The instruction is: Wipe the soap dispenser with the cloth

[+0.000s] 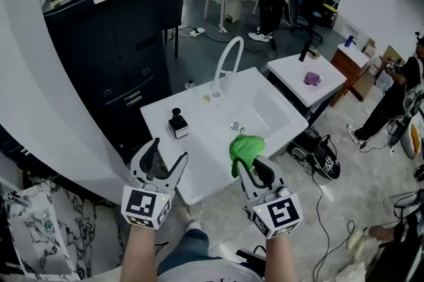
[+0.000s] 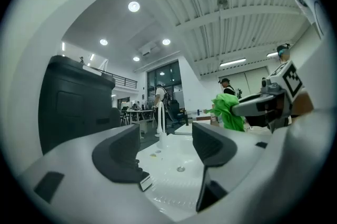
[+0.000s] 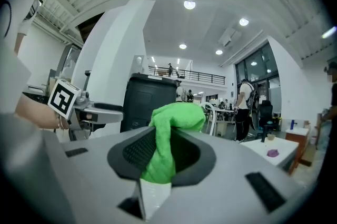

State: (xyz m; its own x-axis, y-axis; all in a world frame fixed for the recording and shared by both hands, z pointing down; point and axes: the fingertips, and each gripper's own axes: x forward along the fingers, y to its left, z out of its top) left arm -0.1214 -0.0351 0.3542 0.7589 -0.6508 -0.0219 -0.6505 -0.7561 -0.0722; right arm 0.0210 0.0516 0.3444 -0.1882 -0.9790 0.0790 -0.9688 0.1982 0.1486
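- Busy open-plan workshop, grey floor: a person stands at the near corner of a white counter [image 1: 199, 158] with a gripper in each hand.
- Left gripper [image 1: 169, 152] is released. Its dark, scooped jaws stand spread with nothing between them, held level over the counter's near-left edge, probably to steady the dispenser.
- Right gripper [image 1: 251, 165] is clenched on a green cloth [image 1: 245, 145]. The soft, nubby fold bunches up out of the jaws, which leaves a loose pad free for wiping.
- Dispenser [image 1: 177, 122], a small boxy body with a black pump top, stands upright by the counter's left edge. It is near the left gripper, apart from the cloth and untouched, so the wipe looks yet to begin.
- Farther on, a smooth, glossy basin [image 1: 281, 116] fills the counter's right half.
- At the far edge rises a white faucet [image 1: 228, 57], a slim arched tube.
- Behind the counter looms a tall, matt black cabinet [image 1: 109, 49].
- Beyond it, people stand among white tables.
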